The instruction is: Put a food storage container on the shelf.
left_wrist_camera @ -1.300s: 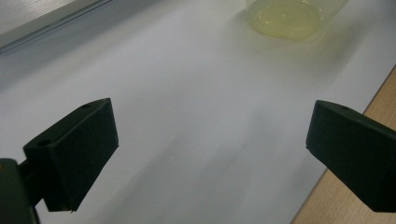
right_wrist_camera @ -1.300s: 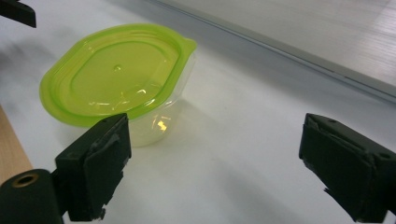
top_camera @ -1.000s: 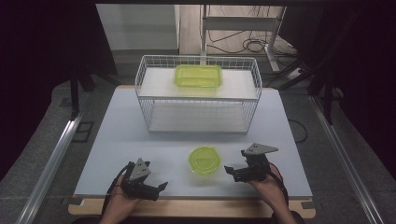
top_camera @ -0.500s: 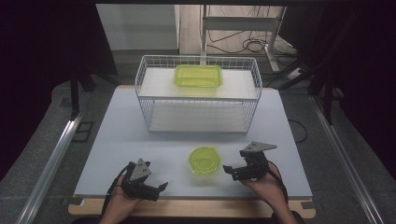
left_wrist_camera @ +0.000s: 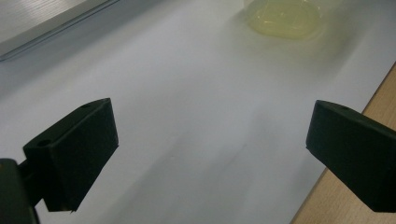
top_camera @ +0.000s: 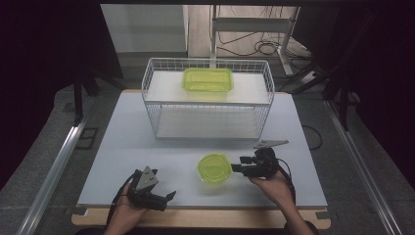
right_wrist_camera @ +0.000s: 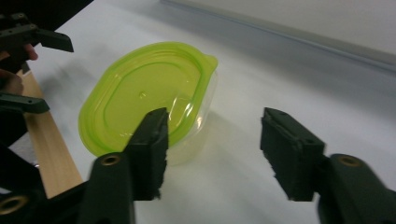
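Since the earlier frame the right gripper (top_camera: 237, 168) has edged leftward in the high view toward the round clear plastic tub with the lime-green lid (top_camera: 214, 168), and its jaws have just been closing — now about half-way in, nothing pressed between them.

In the right gripper view we see the tub (right_wrist_camera: 149, 100) left of centre: one jaw overlaps its near rim, the other stands over bare white tabletop (right_wrist_camera: 243, 154). So the container sits off to the side of the gap, not inside it.

Left gripper (top_camera: 166, 198), lower left of the high view — jaws wide, nothing between them, resting by the table's near edge.

Also noted: white wire basket (top_camera: 208, 98) at upper centre, a rectangular lime-green lidded box (top_camera: 207, 79) on its top shelf.

Risks, as we judge them: if the jaws go on closing here they miss, or one pad shoves the light tub sideways toward the wooden table edge (right_wrist_camera: 51, 154). A rim-only pinch could flex the thin wall or pop the lid.
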Demonstrator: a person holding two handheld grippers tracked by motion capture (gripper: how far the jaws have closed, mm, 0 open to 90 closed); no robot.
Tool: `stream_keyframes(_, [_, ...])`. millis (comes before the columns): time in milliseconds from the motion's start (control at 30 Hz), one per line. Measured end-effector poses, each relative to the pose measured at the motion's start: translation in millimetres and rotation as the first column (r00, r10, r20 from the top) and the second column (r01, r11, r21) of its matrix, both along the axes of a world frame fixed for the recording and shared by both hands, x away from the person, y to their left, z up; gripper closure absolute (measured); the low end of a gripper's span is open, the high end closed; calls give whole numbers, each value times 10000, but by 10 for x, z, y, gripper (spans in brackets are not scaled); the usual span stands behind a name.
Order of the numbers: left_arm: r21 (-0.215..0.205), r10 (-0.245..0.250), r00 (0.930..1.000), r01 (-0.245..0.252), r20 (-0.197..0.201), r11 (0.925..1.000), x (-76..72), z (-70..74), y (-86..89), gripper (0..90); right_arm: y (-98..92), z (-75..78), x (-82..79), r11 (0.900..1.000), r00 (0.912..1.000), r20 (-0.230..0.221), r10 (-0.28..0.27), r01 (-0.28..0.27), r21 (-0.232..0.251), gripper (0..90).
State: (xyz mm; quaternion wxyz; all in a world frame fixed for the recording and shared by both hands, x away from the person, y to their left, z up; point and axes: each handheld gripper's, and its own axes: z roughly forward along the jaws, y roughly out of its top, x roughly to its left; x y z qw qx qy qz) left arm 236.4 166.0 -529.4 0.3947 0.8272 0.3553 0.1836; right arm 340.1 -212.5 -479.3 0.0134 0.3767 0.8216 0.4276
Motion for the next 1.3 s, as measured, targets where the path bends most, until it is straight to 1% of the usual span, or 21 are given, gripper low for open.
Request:
stream_keyframes(67, [5,-3,10000,3,-24,10000,0,-4,-1,20,44,-16,50,9999,9998,-178,103,-101,111,487])
stream_keyframes(100, [17,-3,10000,3,-23,10000,-1,-4,-1,20,68,-20,71,9998,9992,-380,131,-124,178,501])
stream_keyframes(167, [47,0,10000,0,-4,10000,-1,-4,-1,20,100,-28,110,9992,9983,-554,196,-176,354,528])
stream_keyframes(200, [51,2,10000,-2,-4,10000,-1,-4,-1,20,119,-31,133,9990,9971,-729,201,-171,413,546])
stream_keyframes(233, [52,2,10000,-2,-5,10000,-1,-4,-1,20,131,-39,157,9988,9967,-772,249,-214,449,558])
stream_keyframes(333, [78,1,10000,-1,-8,10000,-2,-7,-3,20,161,-46,218,9978,9935,-1113,231,-159,651,604])
stream_keyframes(400, [110,-12,10000,12,-4,9999,-3,-6,-4,20,174,-63,260,9959,9893,-1434,264,-136,894,632])
stream_keyframes(500, [137,-17,10000,17,13,9999,-4,-5,-7,20,196,-102,306,9962,9846,-1725,269,-122,859,662])
stream_keyframes(600, [147,-18,10000,18,3,9999,-4,-8,-10,21,201,-137,327,9956,9789,-2021,305,-119,925,695])
stream_keyframes(667, [196,-57,10000,57,-4,9998,-3,-8,-10,20,188,-149,334,9941,9747,-2210,325,-87,1079,712])
stream_keyframes(767, [258,-79,10000,79,2,9996,-5,-9,-18,21,169,-161,344,9916,9649,-2604,342,-1,1297,742])
stream_keyframes(833, [278,-91,10000,91,6,9996,-4,-10,-21,20,157,-170,350,9892,9580,-2835,429,-9,1467,782])
stream_keyframes(867, [281,-91,10000,90,6,9996,-4,-10,-21,21,154,-170,351,9879,9558,-2902,482,-28,1551,792])
stream_keyframes(933, [279,-83,10000,82,12,9996,-3,-10,-21,21,157,-160,349,9885,9529,-2991,499,-44,1510,799])
stream_keyframes(967, [281,-77,10000,76,13,9996,-3,-10,-21,21,160,-154,350,9891,9539,-2957,523,-87,1470,801])
stream_keyframes(1033, [275,-78,10000,77,14,9996,-3,-11,-20,20,165,-140,345,9883,9518,-3003,628,-175,1514,805])
stream_keyframes(1100, [285,-79,10000,79,15,9996,-3,-10,-21,21,168,-132,343,9833,9431,-3229,789,-202,1810,811])
stream_keyframes(1167, [284,-78,10000,77,20,9996,-4,-10,-22,21,168,-132,346,9797,9385,-3334,899,-231,1991,815])
stream_keyframes(1300, [296,-72,10000,71,23,9995,-4,-11,-21,21,178,-118,341,9799,9403,-3274,927,-278,1975,817])
